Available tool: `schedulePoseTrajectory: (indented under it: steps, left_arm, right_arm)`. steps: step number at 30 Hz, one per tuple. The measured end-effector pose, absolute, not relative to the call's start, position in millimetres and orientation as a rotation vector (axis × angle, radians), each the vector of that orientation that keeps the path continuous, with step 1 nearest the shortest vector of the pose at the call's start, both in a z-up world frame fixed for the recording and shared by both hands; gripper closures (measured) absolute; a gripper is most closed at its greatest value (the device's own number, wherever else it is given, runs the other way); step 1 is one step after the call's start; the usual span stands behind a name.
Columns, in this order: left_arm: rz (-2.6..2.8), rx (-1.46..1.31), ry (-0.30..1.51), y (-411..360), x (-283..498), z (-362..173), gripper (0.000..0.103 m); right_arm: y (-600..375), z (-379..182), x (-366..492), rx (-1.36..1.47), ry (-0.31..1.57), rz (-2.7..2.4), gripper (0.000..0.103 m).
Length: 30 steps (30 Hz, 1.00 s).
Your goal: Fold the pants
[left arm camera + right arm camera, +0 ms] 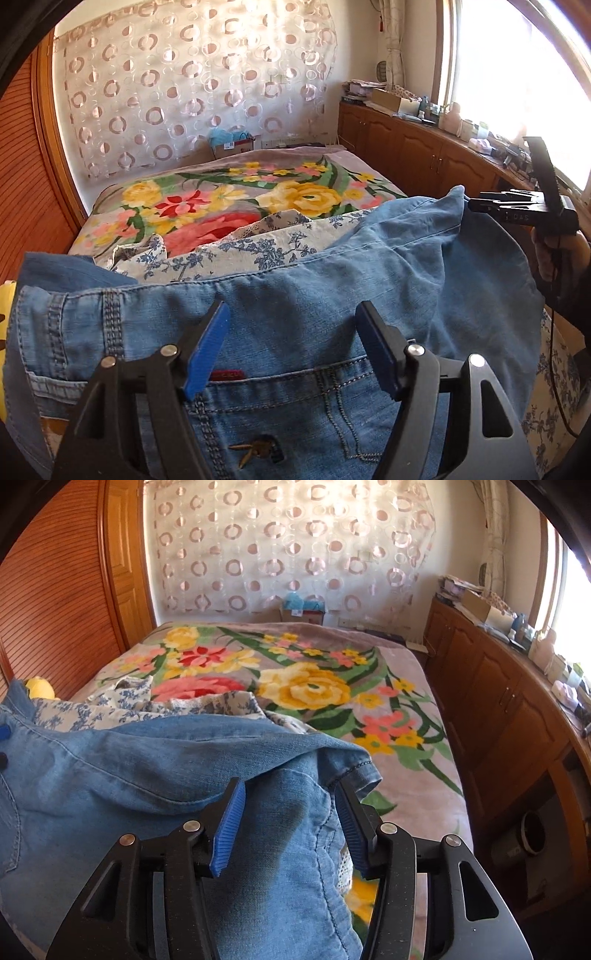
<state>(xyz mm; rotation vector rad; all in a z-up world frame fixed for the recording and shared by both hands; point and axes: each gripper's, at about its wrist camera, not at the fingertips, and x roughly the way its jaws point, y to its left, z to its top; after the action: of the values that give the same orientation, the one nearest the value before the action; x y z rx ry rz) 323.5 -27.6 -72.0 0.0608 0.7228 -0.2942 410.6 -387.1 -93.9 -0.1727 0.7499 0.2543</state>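
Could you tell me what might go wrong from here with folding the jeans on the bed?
Both grippers are open, so nothing holds the jeans: the left gripper and right gripper only straddle the denim, and the raised fold may slump. The jeans also lie over a blue-flowered cloth, so a closing grip might catch it too.

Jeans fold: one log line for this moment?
jeans: on bed | left tongs: open above waistband | right tongs: open, denim between
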Motion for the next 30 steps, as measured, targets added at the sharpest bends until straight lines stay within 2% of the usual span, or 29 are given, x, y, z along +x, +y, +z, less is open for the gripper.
schedulePoseTrajectory:
  steps: [13,30]
  left_arm:
    - [-0.282,0.056,0.684,-28.3,316.8,-84.1,0.033]
    - [-0.275,0.019,0.637,-12.5,306.2,-77.0,0.032]
  right_arm:
    - [-353.7,-89.1,401.5,-0.133,0.789,0.319,0.051]
    - [-343.5,-103.8,434.5,-0.025,0.892,0.259,0.051]
